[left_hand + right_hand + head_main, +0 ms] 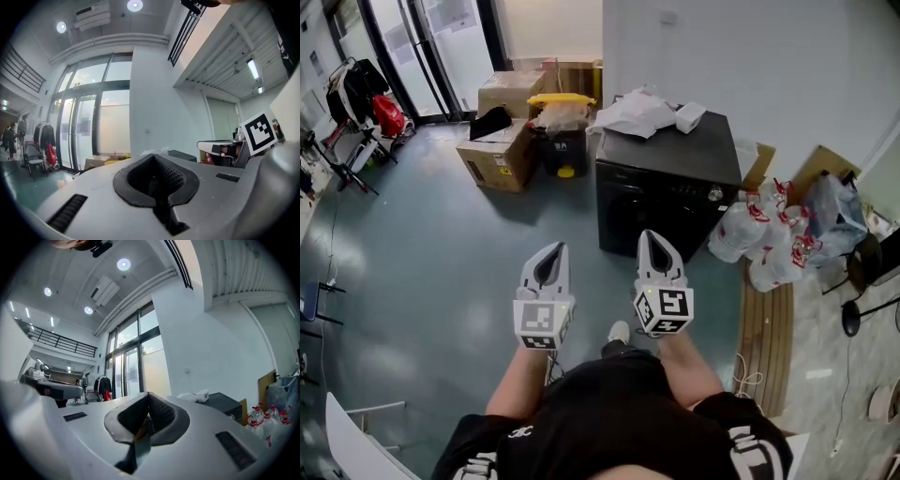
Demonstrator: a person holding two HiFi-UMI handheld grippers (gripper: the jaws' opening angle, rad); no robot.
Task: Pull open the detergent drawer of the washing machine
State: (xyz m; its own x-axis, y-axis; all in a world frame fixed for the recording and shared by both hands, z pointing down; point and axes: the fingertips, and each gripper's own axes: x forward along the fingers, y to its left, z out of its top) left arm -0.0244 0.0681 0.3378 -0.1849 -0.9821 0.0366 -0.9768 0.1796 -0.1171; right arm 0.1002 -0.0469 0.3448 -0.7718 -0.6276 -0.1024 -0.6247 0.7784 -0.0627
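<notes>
A black washing machine [666,192] stands against the white wall, with white cloths [642,111] piled on its lid. Its control strip with a round knob [715,194] runs along the top of the front; I cannot make out the detergent drawer on it. Both grippers are held out level, short of the machine's front and apart from it. My left gripper [555,249] is shut and empty, and so is my right gripper [654,236]. In the left gripper view the left gripper [152,158] points toward the machine's lid [182,154]. In the right gripper view the machine [225,402] lies right of the right gripper [149,398].
Cardboard boxes [502,141] and a yellow-lidded bin [561,131] stand left of the machine. Bags of water bottles [769,239] and a wooden board [766,328] lie at its right. A clothes rack [356,94] stands by the glass doors at far left.
</notes>
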